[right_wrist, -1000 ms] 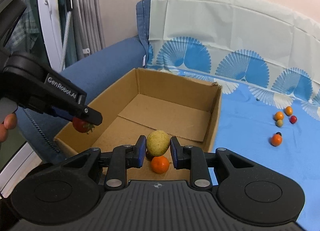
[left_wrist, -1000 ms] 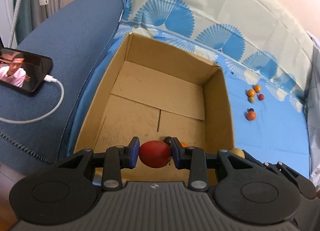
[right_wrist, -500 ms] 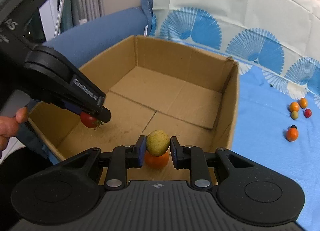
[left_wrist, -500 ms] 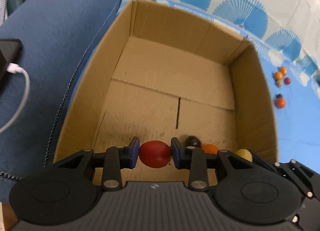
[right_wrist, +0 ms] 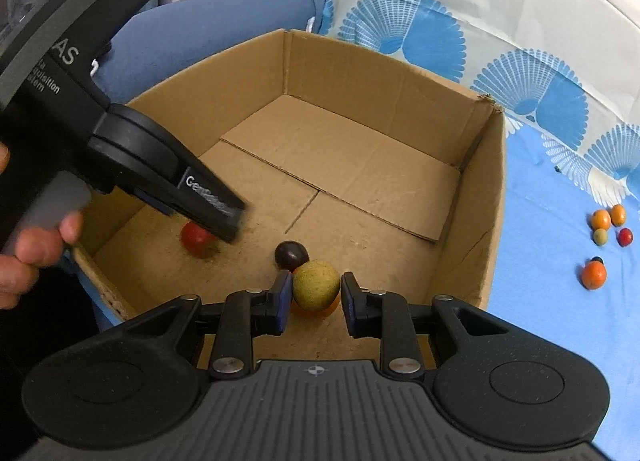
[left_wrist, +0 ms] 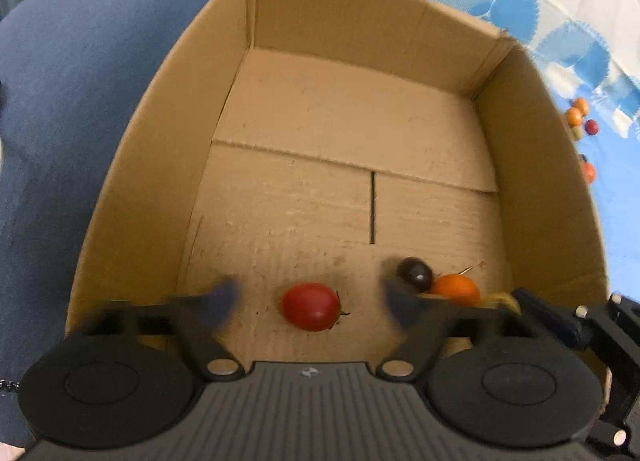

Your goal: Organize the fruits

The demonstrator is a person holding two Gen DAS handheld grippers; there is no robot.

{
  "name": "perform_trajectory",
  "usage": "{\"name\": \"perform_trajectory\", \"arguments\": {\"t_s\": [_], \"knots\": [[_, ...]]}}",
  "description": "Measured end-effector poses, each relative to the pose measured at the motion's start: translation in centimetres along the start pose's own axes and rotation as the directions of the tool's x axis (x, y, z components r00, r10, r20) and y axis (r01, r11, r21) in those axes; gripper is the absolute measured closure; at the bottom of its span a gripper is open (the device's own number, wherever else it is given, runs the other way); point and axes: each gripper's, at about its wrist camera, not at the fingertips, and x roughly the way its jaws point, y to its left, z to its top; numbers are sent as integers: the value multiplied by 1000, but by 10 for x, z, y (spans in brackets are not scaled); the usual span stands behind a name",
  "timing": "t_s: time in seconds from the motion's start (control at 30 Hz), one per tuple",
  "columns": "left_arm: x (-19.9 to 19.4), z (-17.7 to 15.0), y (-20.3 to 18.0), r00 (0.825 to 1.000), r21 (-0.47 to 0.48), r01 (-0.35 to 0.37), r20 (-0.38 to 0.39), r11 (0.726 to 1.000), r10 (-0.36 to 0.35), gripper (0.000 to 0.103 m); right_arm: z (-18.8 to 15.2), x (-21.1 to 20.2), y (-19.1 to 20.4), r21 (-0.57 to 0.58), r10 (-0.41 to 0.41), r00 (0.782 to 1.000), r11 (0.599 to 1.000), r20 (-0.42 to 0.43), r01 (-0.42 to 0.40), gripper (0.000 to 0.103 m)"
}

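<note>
Two fruits are being let go at once over the near end of the cardboard box (left_wrist: 152,165), so that they land beside those already gathered there. The left claw (left_wrist: 308,301) is seen spreading wide, its blurred pads well clear of the red tomato (left_wrist: 311,306), which lies free on the box floor midway between them and is no longer gripped. The right claw (right_wrist: 314,295) is opening too; the yellow-green fruit (right_wrist: 316,285) sits between its pads, the left pad at its skin and the right pad drawn slightly off, so the hold is judged released or nearly so. Directly beneath that fruit an orange fruit (left_wrist: 456,289) is partly hidden, and a dark plum-like fruit (right_wrist: 291,254) rests just beyond the claw's left pad, touching the orange one. Far to the right of the right claw, well outside the box, several small fruits (right_wrist: 608,229) are left on the blue sheet (right_wrist: 540,241), so the sorting is judged unfinished.
</note>
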Motion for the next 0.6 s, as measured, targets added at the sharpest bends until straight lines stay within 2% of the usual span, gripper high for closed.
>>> {"name": "perform_trajectory", "arguments": {"t_s": [0.07, 0.13, 0.17, 0.2, 0.3, 0.6], "knots": [[-13, -1, -5, 999, 30, 18, 29, 999, -19, 9, 2, -8, 1, -17, -21, 999, 1000, 25, 21, 29], [-28, -2, -9, 998, 54, -2, 63, 999, -1, 9, 5, -22, 4, -43, -52, 997, 998, 60, 55, 14], [-39, -4, -9, 996, 55, -17, 90, 998, 12, 8, 6, -31, 4, -51, -59, 995, 997, 80, 63, 11], [-49, -7, -9, 993, 54, -25, 114, 998, 19, 2, 6, -40, 4, -54, -62, 993, 996, 97, 68, 10], [-80, -22, -7, 986, 25, -37, 165, 999, 32, 0, 3, -64, 2, -25, -69, 992, 997, 105, 72, 5], [-134, -91, -7, 993, 4, -22, 119, 1000, 22, 0, -38, -118, 8, 176, -48, 999, 983, 6, 47, 5]]}}
